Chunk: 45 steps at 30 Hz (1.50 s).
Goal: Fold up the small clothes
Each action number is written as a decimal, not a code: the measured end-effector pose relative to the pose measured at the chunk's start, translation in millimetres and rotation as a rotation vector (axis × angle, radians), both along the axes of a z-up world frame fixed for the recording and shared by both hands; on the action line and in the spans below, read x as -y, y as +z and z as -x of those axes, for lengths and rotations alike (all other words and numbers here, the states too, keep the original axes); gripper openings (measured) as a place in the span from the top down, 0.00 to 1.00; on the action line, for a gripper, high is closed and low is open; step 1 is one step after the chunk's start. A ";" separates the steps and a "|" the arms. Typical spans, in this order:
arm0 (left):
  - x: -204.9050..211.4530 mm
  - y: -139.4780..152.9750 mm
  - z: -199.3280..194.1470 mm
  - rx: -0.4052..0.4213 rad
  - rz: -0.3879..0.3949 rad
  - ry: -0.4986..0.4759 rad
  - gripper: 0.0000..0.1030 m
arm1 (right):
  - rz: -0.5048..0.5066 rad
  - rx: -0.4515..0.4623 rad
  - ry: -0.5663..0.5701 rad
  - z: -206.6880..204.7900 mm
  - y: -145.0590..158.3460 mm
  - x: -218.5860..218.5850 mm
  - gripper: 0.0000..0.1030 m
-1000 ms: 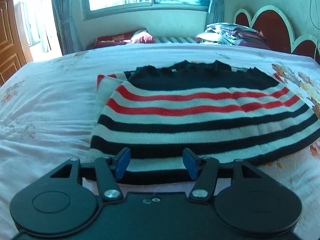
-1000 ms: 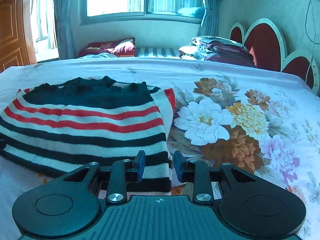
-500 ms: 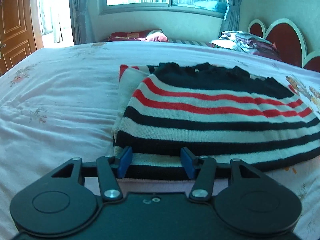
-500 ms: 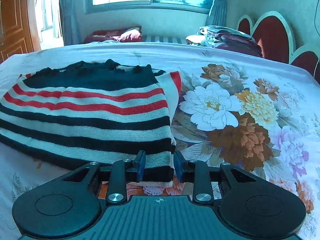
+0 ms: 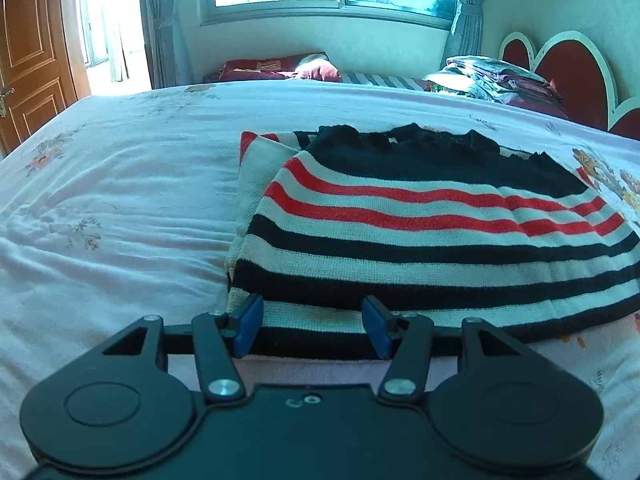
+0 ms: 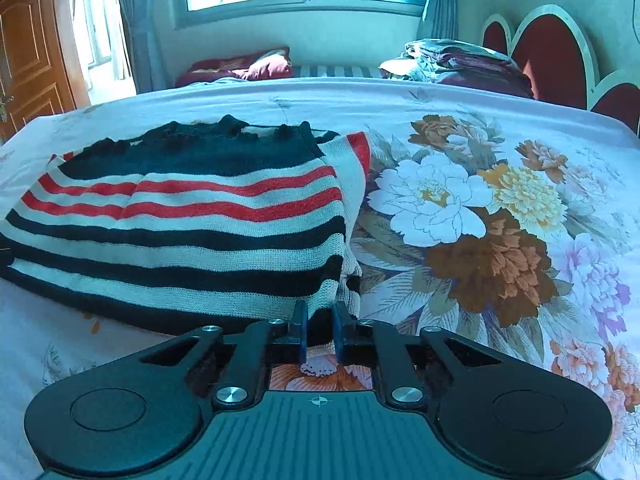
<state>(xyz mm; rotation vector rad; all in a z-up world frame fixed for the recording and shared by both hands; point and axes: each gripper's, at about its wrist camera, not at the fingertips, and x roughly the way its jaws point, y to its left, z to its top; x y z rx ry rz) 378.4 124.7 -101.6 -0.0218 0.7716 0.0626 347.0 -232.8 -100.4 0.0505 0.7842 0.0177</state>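
Jaws of the left gripper stand spread at the sweater's near hem; the right gripper pinches its corner. Sleeves look folded in, so the final fold on the bed seems left.

Ribbed knit on the striped sweater, coarse and matt. Beneath it, the bedsheet is smooth, lightly creased cloth. Left gripper: matt black plastic, blue pads, shiny metal screws. Glossy varnished wooden door.
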 end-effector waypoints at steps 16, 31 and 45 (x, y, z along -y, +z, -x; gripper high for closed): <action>-55.2 -43.1 32.4 0.101 0.752 0.347 0.45 | -0.090 0.047 0.131 -12.6 23.9 -31.6 0.89; -85.8 -60.7 -35.1 0.170 0.917 0.402 0.84 | -0.160 0.007 0.240 -128.9 0.5 -116.2 0.93; -69.9 -40.2 -33.1 0.174 0.782 0.361 0.85 | 0.019 -0.031 0.298 -142.7 -25.2 -143.6 0.99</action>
